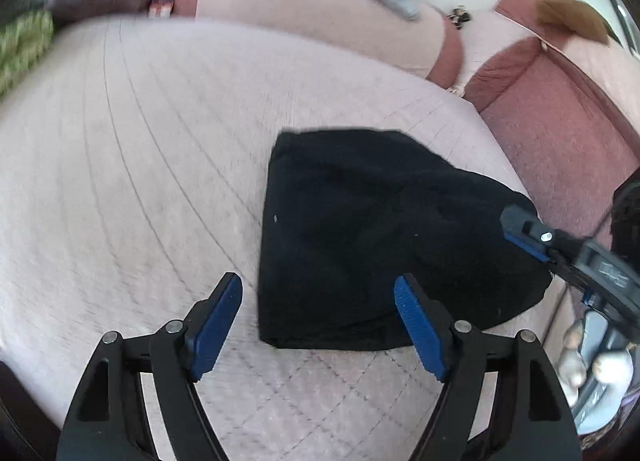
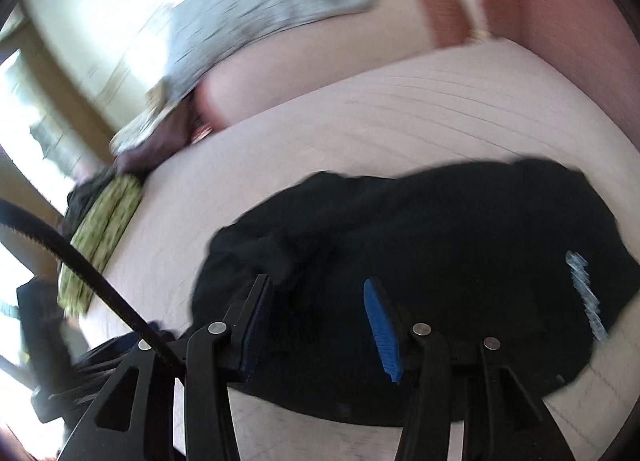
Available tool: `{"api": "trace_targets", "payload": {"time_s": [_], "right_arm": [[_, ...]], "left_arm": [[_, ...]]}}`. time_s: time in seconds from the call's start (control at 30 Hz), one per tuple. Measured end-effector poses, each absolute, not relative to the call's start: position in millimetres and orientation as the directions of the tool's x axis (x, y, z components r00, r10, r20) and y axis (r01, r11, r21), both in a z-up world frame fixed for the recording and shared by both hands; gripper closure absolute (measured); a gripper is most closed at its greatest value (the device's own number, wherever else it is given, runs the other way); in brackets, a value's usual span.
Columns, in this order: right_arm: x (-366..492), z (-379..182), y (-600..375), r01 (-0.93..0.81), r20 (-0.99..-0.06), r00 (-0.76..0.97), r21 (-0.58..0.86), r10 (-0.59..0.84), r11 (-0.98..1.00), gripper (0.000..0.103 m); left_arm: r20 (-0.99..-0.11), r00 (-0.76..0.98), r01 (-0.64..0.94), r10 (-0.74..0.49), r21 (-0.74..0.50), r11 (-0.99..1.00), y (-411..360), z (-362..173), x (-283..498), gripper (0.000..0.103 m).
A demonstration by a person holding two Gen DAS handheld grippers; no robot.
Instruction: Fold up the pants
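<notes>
A quilted pale bedspread (image 1: 120,181), a grey cloth (image 2: 260,9) over a pink pillow (image 1: 300,1), green patterned fabric (image 2: 100,237).

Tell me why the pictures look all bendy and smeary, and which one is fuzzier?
Both views bulge because of the fisheye lens, so the quilt lines curve. The right wrist view is blurrier: the grey cloth and green cloth smear, and the window glares white. In the left wrist view the black pants have sharper edges, but the far pillows are soft.

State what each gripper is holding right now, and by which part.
Nothing is held. The left gripper is open above the quilted bed cover, and the right gripper is open over the black pants, with no cloth between its fingers.
</notes>
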State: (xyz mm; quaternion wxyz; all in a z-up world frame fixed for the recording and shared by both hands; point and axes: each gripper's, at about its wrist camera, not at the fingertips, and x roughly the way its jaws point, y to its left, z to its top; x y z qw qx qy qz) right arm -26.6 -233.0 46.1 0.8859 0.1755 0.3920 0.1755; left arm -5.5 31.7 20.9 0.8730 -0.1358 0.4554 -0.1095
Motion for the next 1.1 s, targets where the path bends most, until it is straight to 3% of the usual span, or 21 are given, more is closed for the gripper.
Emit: {"api": "trace_targets", "payload": {"time_s": [0.03, 0.07, 0.1, 0.13, 0.2, 0.5, 0.53, 0.57, 0.6, 0.9, 0.97, 1.1], "right_arm": [[-21, 50, -222, -0.219, -0.629, 0.611, 0.448, 0.48, 0.866, 0.05], [-11, 57, -208, -0.28, -0.631, 0.571, 0.45, 0.524, 0.848, 0.05], [-4, 60, -196, -0.313, -0.638, 0.544, 0.448, 0.545, 0.837, 0.05], [4, 65, -186, -0.337, -0.646, 0.524, 0.441, 0.555, 0.832, 0.05], [28, 70, -157, -0.397, -0.677, 0.474, 0.406, 0.563, 0.823, 0.05], [122, 32, -41, -0.487, -0.859, 0.303, 0.233, 0.413, 0.842, 0.053], [127, 26, -32, -0.496, -0.877, 0.291, 0.204, 0.383, 0.844, 0.065], [132, 18, -27, -0.501, -0.893, 0.279, 0.178, 0.353, 0.847, 0.094], [137, 10, -18, -0.509, -0.914, 0.28, 0.118, 0.294, 0.853, 0.099], [175, 12, -6, -0.407, -0.898, 0.436, -0.145, 0.052, 0.902, 0.103], [179, 20, -18, -0.374, -0.896, 0.434, -0.086, 0.093, 0.923, 0.103], [157, 43, -48, -0.399, -0.874, 0.334, 0.207, 0.351, 0.894, 0.102]], "left_arm": [[-0.758, 0.564, 0.068, -0.326, -0.351, 0.934, 28, 14, -2, 0.033], [-0.763, 0.555, 0.065, -0.332, -0.358, 0.931, 27, 8, 2, 0.057], [-0.774, 0.552, 0.046, -0.31, -0.343, 0.938, 22, 2, 5, 0.066], [-0.761, 0.564, 0.047, -0.32, -0.358, 0.933, 24, 2, 4, 0.066], [-0.745, 0.566, 0.057, -0.354, -0.394, 0.918, 27, 2, 2, 0.077], [-0.713, 0.61, 0.087, -0.346, -0.374, 0.923, 26, -2, -10, 0.077], [-0.708, 0.61, 0.09, -0.356, -0.384, 0.919, 28, -3, -10, 0.077], [-0.703, 0.61, 0.093, -0.365, -0.394, 0.914, 30, -5, -10, 0.077], [-0.698, 0.611, 0.097, -0.374, -0.402, 0.91, 31, -6, -10, 0.077], [-0.676, 0.622, 0.123, -0.396, -0.416, 0.901, 45, -6, -22, 0.077], [-0.67, 0.621, 0.118, -0.407, -0.433, 0.894, 49, -7, -25, 0.077], [-0.67, 0.624, 0.115, -0.402, -0.43, 0.895, 48, -10, -24, 0.077]]}}
